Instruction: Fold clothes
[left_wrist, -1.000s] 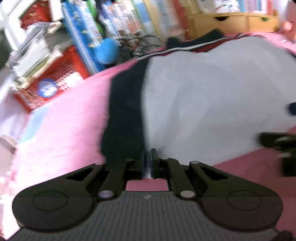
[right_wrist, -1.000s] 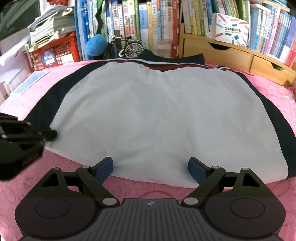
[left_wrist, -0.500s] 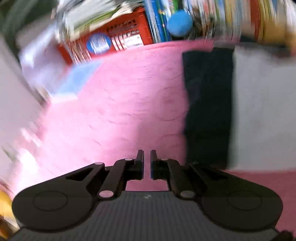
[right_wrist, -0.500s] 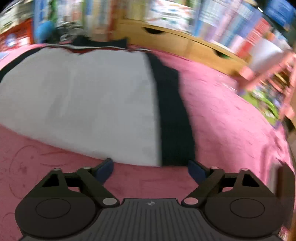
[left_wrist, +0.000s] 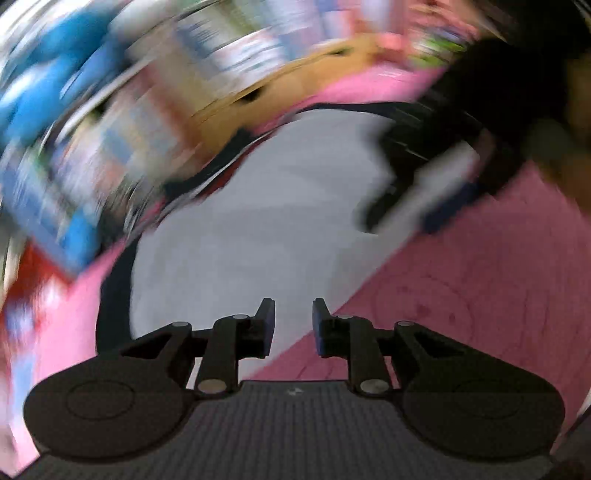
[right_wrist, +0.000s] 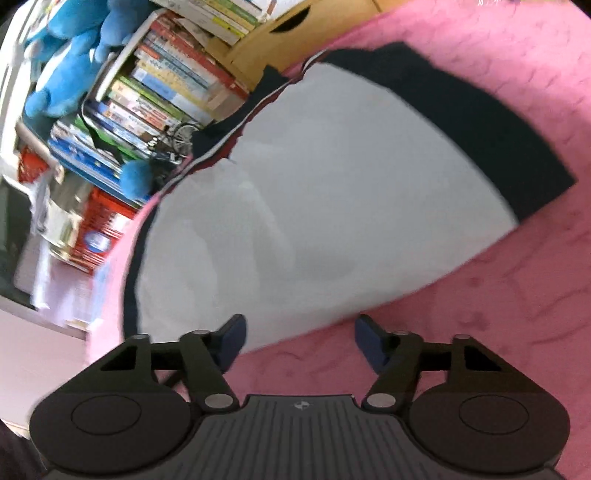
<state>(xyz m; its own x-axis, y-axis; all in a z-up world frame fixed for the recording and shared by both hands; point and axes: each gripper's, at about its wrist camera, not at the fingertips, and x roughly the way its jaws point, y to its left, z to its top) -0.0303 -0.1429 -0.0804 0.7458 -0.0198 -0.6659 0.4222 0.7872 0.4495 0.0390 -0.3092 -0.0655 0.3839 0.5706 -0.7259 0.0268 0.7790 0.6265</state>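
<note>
Garment (right_wrist: 332, 206) just beyond right claw (right_wrist: 299, 341)

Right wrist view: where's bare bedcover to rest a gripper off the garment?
Bare pink bedcover runs along the white garment's near hem and past its dark side band. The far edge is crowded: books, red crate, blue plush toy.

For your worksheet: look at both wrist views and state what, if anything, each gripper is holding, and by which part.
Nothing is held. The left gripper is opening and the right gripper is closing, each with nothing between its jaws, near the hem of the white garment.
</note>
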